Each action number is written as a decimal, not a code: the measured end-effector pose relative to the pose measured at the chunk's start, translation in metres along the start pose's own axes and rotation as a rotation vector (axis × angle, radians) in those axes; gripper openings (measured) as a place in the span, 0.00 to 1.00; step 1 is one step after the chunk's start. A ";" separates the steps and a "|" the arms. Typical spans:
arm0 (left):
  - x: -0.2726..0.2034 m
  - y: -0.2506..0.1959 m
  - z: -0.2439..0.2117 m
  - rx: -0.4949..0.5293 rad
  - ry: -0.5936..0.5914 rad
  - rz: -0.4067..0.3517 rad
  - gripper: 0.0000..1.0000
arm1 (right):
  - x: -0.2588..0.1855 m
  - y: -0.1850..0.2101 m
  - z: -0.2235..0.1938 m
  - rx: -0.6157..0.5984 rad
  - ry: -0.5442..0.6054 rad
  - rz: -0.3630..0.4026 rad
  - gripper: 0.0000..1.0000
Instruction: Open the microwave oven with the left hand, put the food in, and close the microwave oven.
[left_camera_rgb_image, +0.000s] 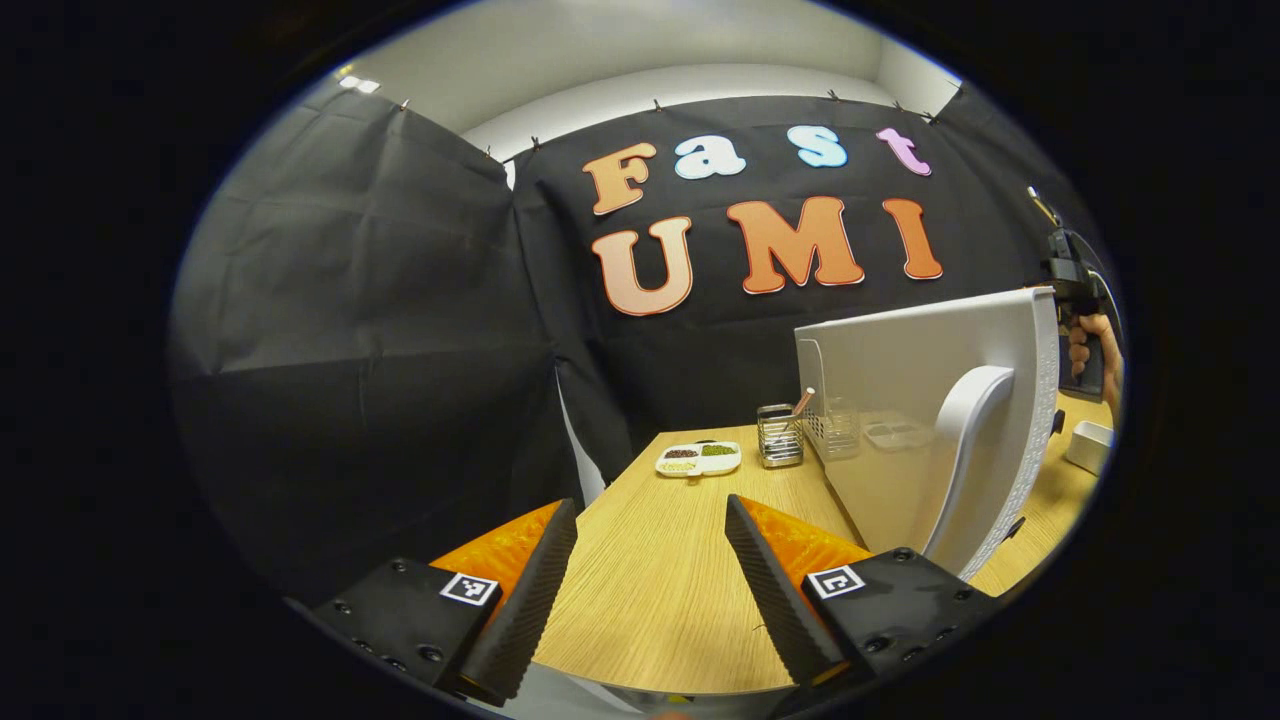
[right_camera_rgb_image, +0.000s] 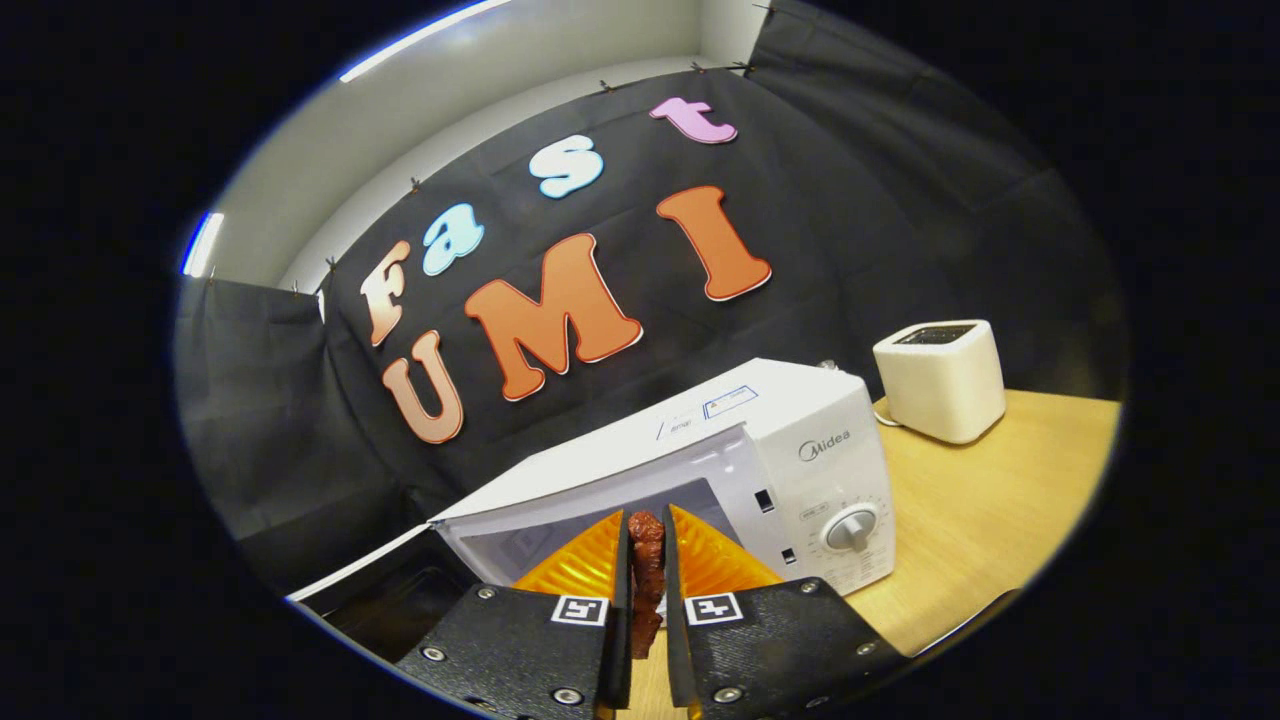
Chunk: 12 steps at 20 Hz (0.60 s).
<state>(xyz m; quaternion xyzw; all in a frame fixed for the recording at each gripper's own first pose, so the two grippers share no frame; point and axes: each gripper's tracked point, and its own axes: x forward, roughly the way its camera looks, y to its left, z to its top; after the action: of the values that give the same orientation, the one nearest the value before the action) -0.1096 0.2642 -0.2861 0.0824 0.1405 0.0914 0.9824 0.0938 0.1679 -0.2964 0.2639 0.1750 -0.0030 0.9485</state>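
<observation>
In the right gripper view, my right gripper (right_camera_rgb_image: 647, 517) is shut on a reddish-brown strip of food (right_camera_rgb_image: 646, 585), held upright just in front of the white microwave (right_camera_rgb_image: 800, 430). Its cavity (right_camera_rgb_image: 520, 545) is open behind the fingers, and the door (right_camera_rgb_image: 350, 578) is swung out to the left. In the left gripper view, my left gripper (left_camera_rgb_image: 650, 505) stands open over the wooden table (left_camera_rgb_image: 650, 600) with nothing between its fingers. The open microwave door (left_camera_rgb_image: 900, 400), with its curved white handle (left_camera_rgb_image: 965, 450), is just to its right. Past the door, a hand holds the other gripper (left_camera_rgb_image: 1080, 300).
A white divided dish (left_camera_rgb_image: 698, 458) with bits of food and a wire utensil holder (left_camera_rgb_image: 780, 435) sit at the back of the table. A small white box (left_camera_rgb_image: 1090, 445) lies beyond the door. A white toaster (right_camera_rgb_image: 940, 380) stands right of the microwave.
</observation>
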 end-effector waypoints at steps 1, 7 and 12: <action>0.001 0.002 -0.001 -0.006 0.000 0.001 0.96 | 0.007 -0.001 -0.004 0.038 -0.001 -0.011 0.14; 0.001 0.016 -0.011 -0.030 0.012 0.023 0.96 | 0.049 -0.006 -0.034 0.188 -0.017 -0.087 0.14; -0.001 0.026 -0.019 -0.042 0.032 0.044 0.96 | 0.080 -0.011 -0.049 0.224 -0.082 -0.138 0.14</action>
<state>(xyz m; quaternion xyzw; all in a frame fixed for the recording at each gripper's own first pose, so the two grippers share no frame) -0.1199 0.2920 -0.2988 0.0634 0.1524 0.1170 0.9793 0.1514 0.1902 -0.3678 0.3553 0.1524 -0.0987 0.9169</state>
